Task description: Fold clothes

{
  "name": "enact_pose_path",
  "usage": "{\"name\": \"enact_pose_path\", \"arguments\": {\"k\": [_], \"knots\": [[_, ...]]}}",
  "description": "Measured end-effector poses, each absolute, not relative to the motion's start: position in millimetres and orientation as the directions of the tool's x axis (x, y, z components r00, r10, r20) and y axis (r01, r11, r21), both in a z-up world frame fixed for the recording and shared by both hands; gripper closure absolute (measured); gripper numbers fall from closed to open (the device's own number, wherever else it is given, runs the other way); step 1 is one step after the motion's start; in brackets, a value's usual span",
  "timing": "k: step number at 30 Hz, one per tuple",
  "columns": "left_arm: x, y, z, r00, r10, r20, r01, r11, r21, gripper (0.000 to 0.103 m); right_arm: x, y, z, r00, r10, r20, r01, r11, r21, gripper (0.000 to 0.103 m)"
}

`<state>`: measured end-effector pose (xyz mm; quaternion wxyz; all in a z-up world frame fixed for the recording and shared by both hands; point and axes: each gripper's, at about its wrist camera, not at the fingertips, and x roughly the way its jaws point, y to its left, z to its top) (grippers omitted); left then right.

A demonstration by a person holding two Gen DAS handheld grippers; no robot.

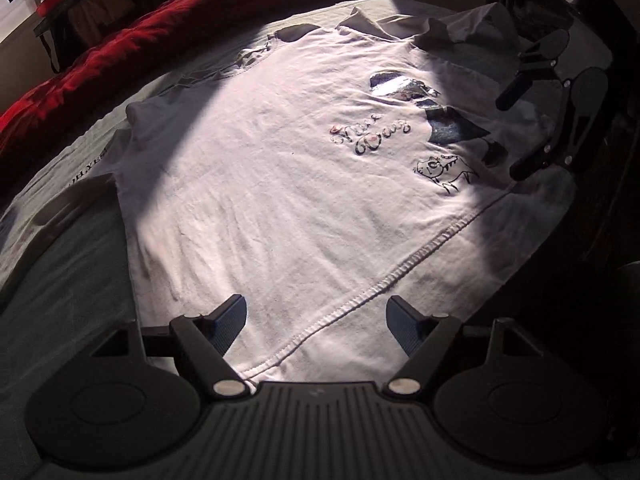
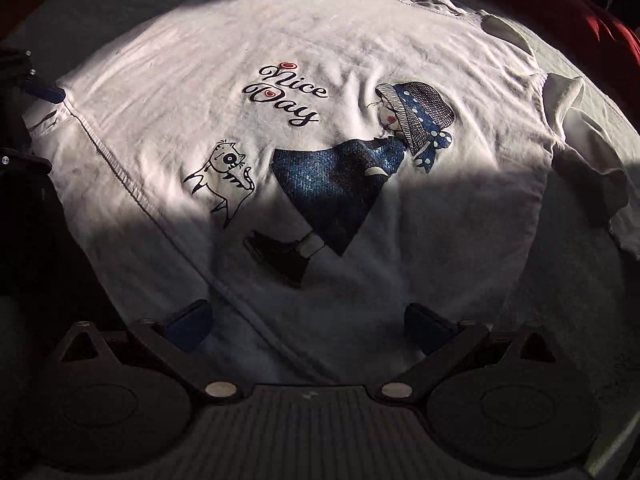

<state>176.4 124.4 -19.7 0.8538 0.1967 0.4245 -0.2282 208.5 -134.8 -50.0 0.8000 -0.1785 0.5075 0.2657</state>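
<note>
Both wrist views angled steeply down, close above the same T-shirt (image 1: 260,184), from opposite hem corners.

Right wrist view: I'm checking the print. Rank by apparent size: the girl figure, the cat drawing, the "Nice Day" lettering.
1. Girl figure, clearly largest.
2. "Nice Day" lettering and cat drawing look about alike; not ranked.

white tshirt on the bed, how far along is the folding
Done: the white T-shirt lies spread flat, print side up, on the bed sheet. In hand: nothing; the left hand-held gripper and right hand-held gripper hover open near its hem. Left: every fold; the sleeve is still rumpled.
</note>
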Motion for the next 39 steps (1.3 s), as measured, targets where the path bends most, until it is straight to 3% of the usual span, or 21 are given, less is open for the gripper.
{"name": "enact_pose_path", "arguments": {"k": [4,9,14,18,22,26,30,36,39], "knots": [[218,102,-31,0.586,-0.299,-0.753,0.577,0.806,0.130,0.026,233,-117,-48,0.432,0.302,-0.850,-0.615,0.788,-0.032,0.000],[218,112,-59,0.551,-0.258,-0.794,0.567,0.813,0.129,0.025,244,-133,-73,0.450,0.357,-0.818,-0.597,0.802,0.022,0.000],[180,147,-56,0.466,-0.184,-0.866,0.439,0.897,0.046,0.017,201,-180,-73,0.418,0.286,-0.862,-0.519,0.854,0.032,0.000],[178,142,-38,0.485,-0.154,-0.861,0.452,0.887,0.096,0.018,188,-182,-64,0.356,0.202,-0.912,-0.503,0.864,-0.005,0.000],[195,130,-36,0.535,-0.163,-0.829,0.464,0.877,0.128,0.018,192,-174,-53,0.378,0.258,-0.889,-0.493,0.869,0.043,0.000],[189,139,-57,0.466,-0.123,-0.876,0.407,0.909,0.089,0.017,181,-174,-70,0.329,0.243,-0.913,-0.509,0.860,0.046,0.000],[182,147,-43,0.459,-0.100,-0.883,0.345,0.936,0.073,0.018,174,-174,-62,0.276,0.220,-0.936,-0.536,0.843,0.040,0.000],[239,142,-23,0.606,-0.163,-0.779,0.298,0.954,0.032,0.018,231,-141,-35,0.373,0.248,-0.894,-0.551,0.835,0.002,0.000],[265,149,-39,0.597,-0.175,-0.782,0.275,0.962,-0.006,0.018,279,-103,-39,0.401,0.258,-0.879,-0.597,0.802,-0.037,0.000]]}}
